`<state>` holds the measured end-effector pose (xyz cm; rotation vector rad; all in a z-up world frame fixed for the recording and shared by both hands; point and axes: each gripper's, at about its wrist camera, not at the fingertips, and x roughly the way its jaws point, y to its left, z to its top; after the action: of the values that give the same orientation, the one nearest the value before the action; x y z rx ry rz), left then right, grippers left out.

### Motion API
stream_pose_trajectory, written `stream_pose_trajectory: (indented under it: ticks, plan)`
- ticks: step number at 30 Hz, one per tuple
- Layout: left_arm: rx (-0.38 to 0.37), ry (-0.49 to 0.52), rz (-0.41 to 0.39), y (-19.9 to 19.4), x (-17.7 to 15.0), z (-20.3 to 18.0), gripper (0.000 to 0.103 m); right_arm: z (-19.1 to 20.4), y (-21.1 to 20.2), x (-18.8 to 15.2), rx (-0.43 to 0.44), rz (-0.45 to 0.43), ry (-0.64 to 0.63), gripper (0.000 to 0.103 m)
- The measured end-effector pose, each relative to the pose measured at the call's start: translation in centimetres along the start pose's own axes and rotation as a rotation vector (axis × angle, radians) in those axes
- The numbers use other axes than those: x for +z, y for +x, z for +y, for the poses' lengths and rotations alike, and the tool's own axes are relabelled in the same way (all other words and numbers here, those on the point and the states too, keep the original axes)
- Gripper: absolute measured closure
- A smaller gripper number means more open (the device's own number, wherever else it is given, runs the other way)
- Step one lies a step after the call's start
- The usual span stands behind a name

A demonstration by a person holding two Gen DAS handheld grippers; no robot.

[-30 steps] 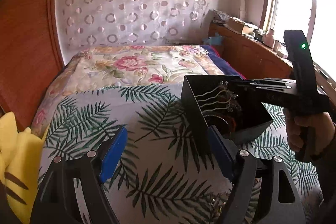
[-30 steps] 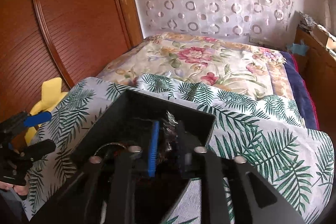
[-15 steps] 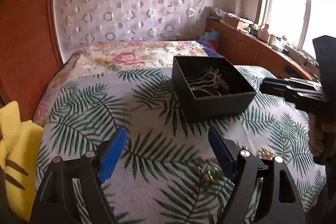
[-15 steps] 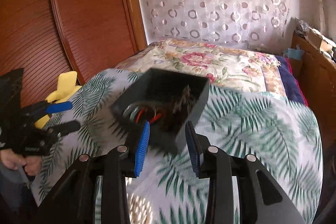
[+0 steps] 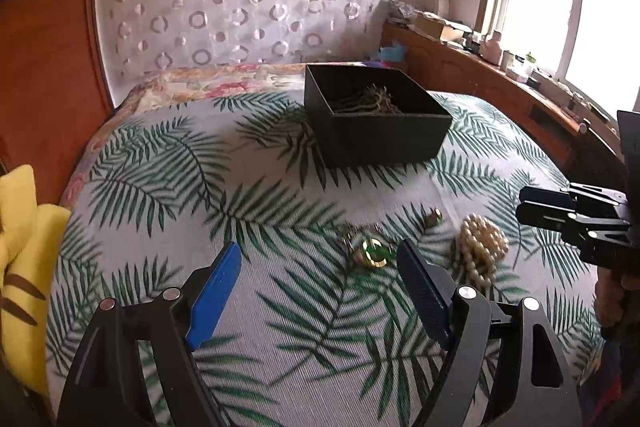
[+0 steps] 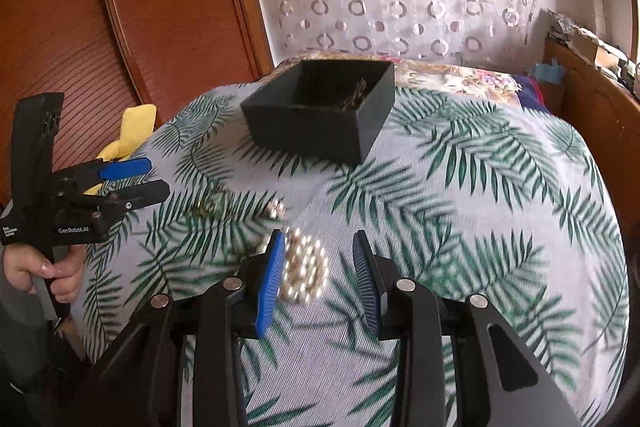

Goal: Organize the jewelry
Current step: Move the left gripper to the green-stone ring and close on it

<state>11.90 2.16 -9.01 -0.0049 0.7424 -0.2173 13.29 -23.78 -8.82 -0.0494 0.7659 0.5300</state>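
In the upper middle of both wrist views sits the open black square box [image 5: 376,131] [image 6: 320,119], resting on the bed's grey cover printed with green palm leaves [image 5: 160,163] [image 6: 480,187]. A tangle of thin metal jewellery [image 5: 370,101] lies inside it, toward the back wall of the box; from the right view I see only a small glint of it.

Low in the left view, my left gripper [image 5: 316,291] holds its jaws wide apart with nothing between them. Just beyond the right-hand pad, on the cover, lies a gold ring with a green stone [image 5: 374,253], blurred, and a small gold piece [image 5: 432,217] a little above and to the right of it. Further right is a coiled string of cream pearls [image 5: 480,247], near the dark tips of my right gripper, which come in from the right edge.

In the lower middle of the right view, my right gripper [image 6: 320,279] has its jaws partly open and empty. The pearls [image 6: 304,269] lie on the cover in the gap, close to the blue left pad [image 6: 270,283]; I cannot tell whether it touches them. At the left edge, a hand [image 6: 44,271] grips the left gripper's handle. A yellow soft toy [image 5: 24,259] lies at the bed's left side.
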Motion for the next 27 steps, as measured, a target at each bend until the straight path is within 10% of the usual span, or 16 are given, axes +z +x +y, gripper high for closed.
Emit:
stream_pose_trajectory:
  ticks: [11,27]
  plan:
    - [-0.031,0.012,0.045,0.2,-1.4,-1.0,0.028,1.6,0.0,-2.7,-0.017,0.035,-0.028,0.065]
    - [-0.086,0.059,0.089,4.0,1.6,-2.7,0.085,2.0,0.1,-3.4,-0.008,0.035,-0.04,0.065]
